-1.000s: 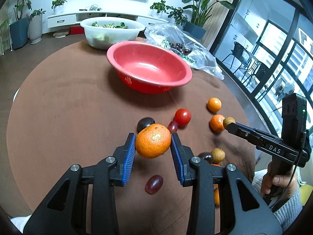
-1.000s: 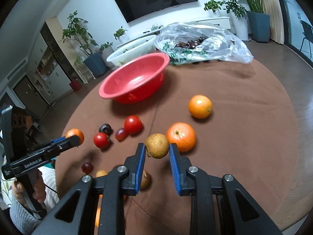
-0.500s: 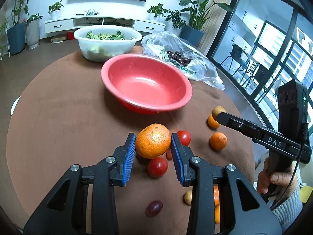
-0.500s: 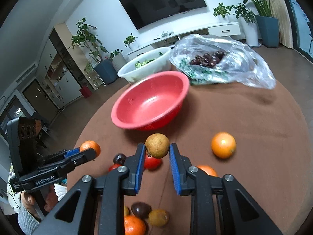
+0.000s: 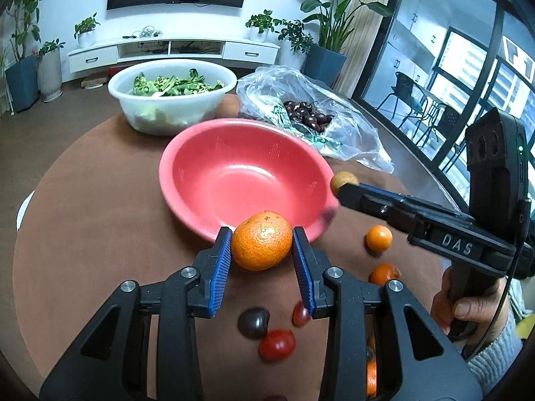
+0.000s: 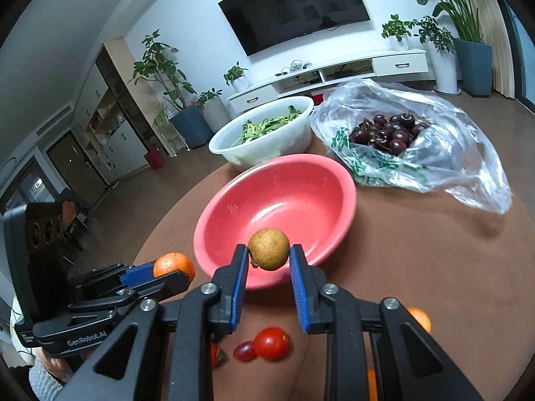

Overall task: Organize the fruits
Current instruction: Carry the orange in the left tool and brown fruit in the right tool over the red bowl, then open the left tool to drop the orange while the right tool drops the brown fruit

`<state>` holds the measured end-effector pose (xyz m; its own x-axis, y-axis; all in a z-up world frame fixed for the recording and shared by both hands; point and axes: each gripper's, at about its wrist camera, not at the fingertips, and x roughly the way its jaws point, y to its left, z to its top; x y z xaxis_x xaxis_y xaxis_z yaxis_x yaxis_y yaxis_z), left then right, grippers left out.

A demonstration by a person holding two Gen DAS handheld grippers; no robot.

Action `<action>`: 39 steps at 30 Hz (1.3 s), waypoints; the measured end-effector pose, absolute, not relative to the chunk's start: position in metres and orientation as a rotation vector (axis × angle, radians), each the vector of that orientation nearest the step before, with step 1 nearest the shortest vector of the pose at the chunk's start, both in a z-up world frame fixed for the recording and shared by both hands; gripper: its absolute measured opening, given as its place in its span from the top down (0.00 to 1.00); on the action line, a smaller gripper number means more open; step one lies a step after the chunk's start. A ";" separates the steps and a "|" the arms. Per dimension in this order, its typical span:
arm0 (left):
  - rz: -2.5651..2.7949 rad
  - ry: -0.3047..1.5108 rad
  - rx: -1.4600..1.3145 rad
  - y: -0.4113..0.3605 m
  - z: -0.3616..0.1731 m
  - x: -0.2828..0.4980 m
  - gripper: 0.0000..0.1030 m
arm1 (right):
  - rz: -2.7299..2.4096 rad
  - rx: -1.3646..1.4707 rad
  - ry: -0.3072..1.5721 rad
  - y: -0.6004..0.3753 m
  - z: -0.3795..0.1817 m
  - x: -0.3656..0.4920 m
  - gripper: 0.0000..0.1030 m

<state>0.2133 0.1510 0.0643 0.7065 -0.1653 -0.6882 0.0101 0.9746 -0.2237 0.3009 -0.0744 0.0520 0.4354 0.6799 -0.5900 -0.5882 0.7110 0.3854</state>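
My left gripper (image 5: pixel 261 246) is shut on an orange mandarin (image 5: pixel 261 241), held just before the near rim of the empty red bowl (image 5: pixel 214 153). My right gripper (image 6: pixel 269 255) is shut on a small tan round fruit (image 6: pixel 268 249), also at the near rim of the red bowl (image 6: pixel 301 173). In the left wrist view the right gripper (image 5: pixel 344 185) comes in from the right with the tan fruit (image 5: pixel 343 179) at the bowl's right edge. In the right wrist view the left gripper (image 6: pixel 167 272) shows at lower left with the mandarin (image 6: pixel 174 264).
A white bowl of greens (image 5: pixel 172 92) and a clear plastic bag of cherries (image 5: pixel 311 117) stand behind the red bowl. Loose fruit lies on the brown round table: two mandarins (image 5: pixel 379 238), a red tomato (image 5: pixel 277 345), a dark plum (image 5: pixel 253 322), a grape (image 5: pixel 301 314).
Both grippers have carried their fruit forward and upward over the table to the red bowl's near rim. The loose fruit now lies beneath and behind the fingers.
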 end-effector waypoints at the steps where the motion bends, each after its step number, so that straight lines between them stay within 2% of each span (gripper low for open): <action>1: -0.099 0.780 -0.206 0.151 0.065 0.218 0.67 | 0.792 0.125 0.795 -0.072 0.052 0.303 0.73; 27: -0.074 0.833 -0.085 0.147 0.035 0.272 0.67 | 0.765 -0.026 0.827 -0.031 0.025 0.331 0.72; 33: -0.073 0.838 -0.092 0.148 0.031 0.274 0.66 | 0.748 -0.053 0.809 -0.031 0.025 0.330 0.68; 35: -0.067 0.835 -0.087 0.148 0.031 0.274 0.64 | 0.749 -0.045 0.807 -0.032 0.025 0.330 0.67; 39: -0.032 0.798 -0.077 0.152 0.035 0.271 0.44 | 0.739 -0.046 0.796 -0.035 0.027 0.330 0.67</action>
